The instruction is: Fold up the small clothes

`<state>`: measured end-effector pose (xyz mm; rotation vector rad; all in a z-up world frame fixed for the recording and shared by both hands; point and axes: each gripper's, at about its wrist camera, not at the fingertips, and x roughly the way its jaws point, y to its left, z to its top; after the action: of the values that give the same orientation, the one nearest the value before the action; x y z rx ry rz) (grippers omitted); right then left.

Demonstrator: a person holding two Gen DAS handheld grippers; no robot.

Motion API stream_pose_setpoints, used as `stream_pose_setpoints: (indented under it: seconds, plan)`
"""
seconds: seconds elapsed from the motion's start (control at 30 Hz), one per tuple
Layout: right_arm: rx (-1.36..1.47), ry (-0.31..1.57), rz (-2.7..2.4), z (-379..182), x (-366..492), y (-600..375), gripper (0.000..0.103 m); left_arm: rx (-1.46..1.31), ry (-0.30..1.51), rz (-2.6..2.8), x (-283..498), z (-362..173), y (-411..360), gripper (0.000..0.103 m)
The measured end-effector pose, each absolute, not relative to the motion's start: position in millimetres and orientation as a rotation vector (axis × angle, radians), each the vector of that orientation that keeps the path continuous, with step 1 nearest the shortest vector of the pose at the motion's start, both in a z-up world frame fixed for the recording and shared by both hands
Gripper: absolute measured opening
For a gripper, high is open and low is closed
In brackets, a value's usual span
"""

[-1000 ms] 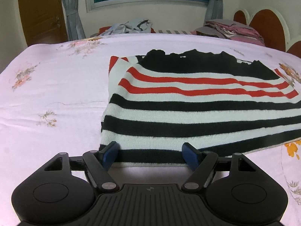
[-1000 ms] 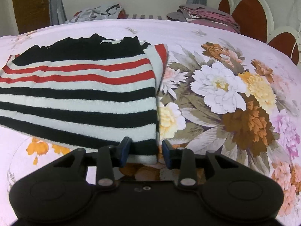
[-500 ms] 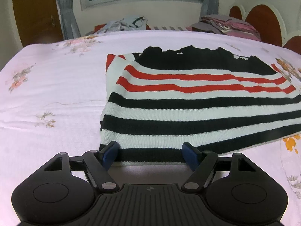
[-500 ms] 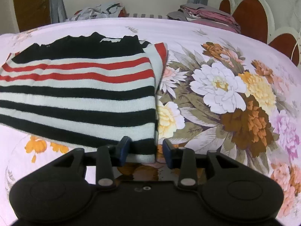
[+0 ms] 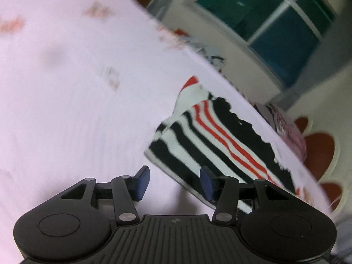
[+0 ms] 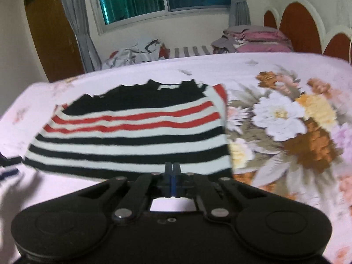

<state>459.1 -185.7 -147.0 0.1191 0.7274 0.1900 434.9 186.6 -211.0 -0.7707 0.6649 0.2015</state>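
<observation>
While the right hand-held gripper [image 6: 172,181] pinches the sweater [image 6: 136,136] hem, the spread left hand-held gripper [image 5: 173,183] (empty) should grab too.

No readable text, label, brand or number appears in either wrist view. A small round mark on the left gripper's [image 5: 173,181] black housing may be a logo, but blur leaves it illegible.
</observation>
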Motion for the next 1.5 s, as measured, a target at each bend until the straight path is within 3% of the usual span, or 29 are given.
stream_pose_setpoints:
  seconds: [0.1,0.57,0.63,0.73,0.87,0.97,1.03,1.2,1.37,1.5]
  plan:
    - [0.121,0.734,0.216,-148.0,479.3,-170.6,0.001,-0.864,0.651,0.178,446.6,-229.0,188.4,0.053]
    - [0.168,0.801,0.331,-168.3,579.4,-100.5,0.001,-0.980,0.526,0.216,508.9,-248.0,190.8,0.053]
    - [0.158,0.806,0.346,-169.3,584.4,-95.3,0.001,-0.976,0.543,0.222,516.1,-248.5,194.0,0.035]
    - [0.155,0.817,0.354,-168.8,591.5,-90.8,0.001,-0.999,0.565,0.206,522.3,-251.6,202.0,0.023]
    - [0.138,0.853,0.360,-173.1,596.8,-87.0,0.001,-0.959,0.509,0.140,512.4,-227.4,203.5,0.020]
    - [0.093,0.876,0.353,-191.5,600.3,-83.9,0.000,-0.934,0.613,0.180,521.2,-245.4,205.6,0.021]
    - [0.120,0.873,0.353,-193.2,601.5,-86.5,0.000,-0.966,0.586,0.175,519.9,-249.3,207.4,0.021]
    - [0.100,0.865,0.393,-193.5,601.9,-90.7,0.000,-0.939,0.556,0.208,514.8,-225.8,194.7,0.020]
    - [0.146,0.877,0.449,-191.5,607.5,-105.2,0.000,-0.813,0.499,0.172,514.8,-169.1,160.1,0.020]
    - [0.336,0.746,0.405,-166.2,590.9,-158.2,0.002,-0.691,0.487,0.101,530.1,-125.3,109.3,0.020]
